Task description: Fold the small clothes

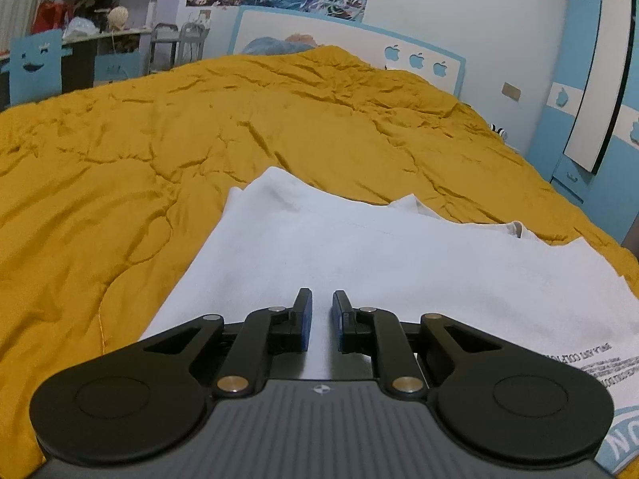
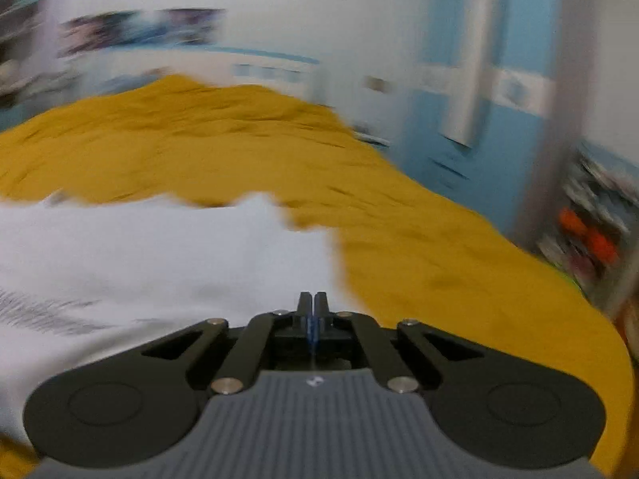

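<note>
A white T-shirt [image 1: 359, 255] lies spread on a mustard-yellow bed cover [image 1: 159, 127], with mirrored printed text near its right edge. My left gripper [image 1: 321, 299] hovers low over the shirt's near part, jaws a little apart with nothing between them. In the blurred right wrist view the shirt [image 2: 159, 247] fills the left half on the same yellow cover [image 2: 439, 271]. My right gripper [image 2: 312, 299] is shut at the shirt's right edge; I cannot tell whether cloth is pinched between the pads.
A white and blue headboard [image 1: 351, 40] stands at the far end of the bed. A blue and white wardrobe [image 1: 591, 92] is at the right, a desk and blue chair [image 1: 36, 68] at the far left.
</note>
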{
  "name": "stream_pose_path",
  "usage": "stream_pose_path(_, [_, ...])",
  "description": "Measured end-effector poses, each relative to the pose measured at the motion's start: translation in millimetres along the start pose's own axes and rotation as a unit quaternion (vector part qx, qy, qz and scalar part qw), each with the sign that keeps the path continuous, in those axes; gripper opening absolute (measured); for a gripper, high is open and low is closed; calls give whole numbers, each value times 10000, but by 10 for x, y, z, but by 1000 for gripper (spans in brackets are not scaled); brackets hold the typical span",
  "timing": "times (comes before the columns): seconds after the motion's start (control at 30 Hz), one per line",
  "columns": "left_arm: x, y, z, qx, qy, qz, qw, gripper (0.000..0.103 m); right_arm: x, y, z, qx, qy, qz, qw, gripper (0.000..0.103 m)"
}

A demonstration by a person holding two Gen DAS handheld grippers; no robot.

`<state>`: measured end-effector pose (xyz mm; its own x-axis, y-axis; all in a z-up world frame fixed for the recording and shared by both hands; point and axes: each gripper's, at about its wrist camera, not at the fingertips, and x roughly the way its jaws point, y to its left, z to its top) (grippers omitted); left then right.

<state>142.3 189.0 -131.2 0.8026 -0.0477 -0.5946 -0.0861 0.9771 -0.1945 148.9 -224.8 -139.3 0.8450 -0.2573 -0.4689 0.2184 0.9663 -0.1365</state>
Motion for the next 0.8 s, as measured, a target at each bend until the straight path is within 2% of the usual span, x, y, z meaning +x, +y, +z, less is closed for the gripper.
stream_pose_path(0.1, [5,10,8,-25,16,-1,10000,17,-33,-463,25,1131,256,-22,9933,6])
stream_pose_path(0.13, [4,12,14,-25,25,-3,10000,17,-74,-597,16,1480,321,71,9884,28])
stream_pose_path(0.2, [4,22,25,-46,48,-12,10000,17,-214,-935,-16,2366,500,625,9683,56])
stream_pose_path(0.27, [2,31,28,-71,52,-20,10000,17,-357,-1221,-73,3230,508,1168,9378,56])
stream_pose_path(0.37, [-10,39,34,-101,59,-10,9999,17,-480,-1509,-178,4270,699,1840,8826,53])
stream_pose_path(0.43, [-39,65,58,-205,68,-66,9997,19,-510,-1587,-311,4846,1115,2242,8382,39])
stream_pose_path(0.5, [-81,85,85,-341,84,-123,9993,20,-552,-1571,-448,5156,1404,2520,8068,39])
stream_pose_path(0.53, [-109,93,96,-398,73,-148,9991,20,-568,-1548,-496,5215,1476,2597,7992,39])
stream_pose_path(0.6, [-177,110,117,-531,8,-197,9984,20,-516,-1434,-525,5167,1627,2713,7956,40])
stream_pose_path(0.7, [-262,98,150,-658,-15,-354,9972,20,-447,-1272,-500,4987,1820,2699,8033,43])
stream_pose_path(0.8, [-345,37,156,-613,-109,-413,9972,21,-379,-1074,-448,4624,1765,2298,8380,46])
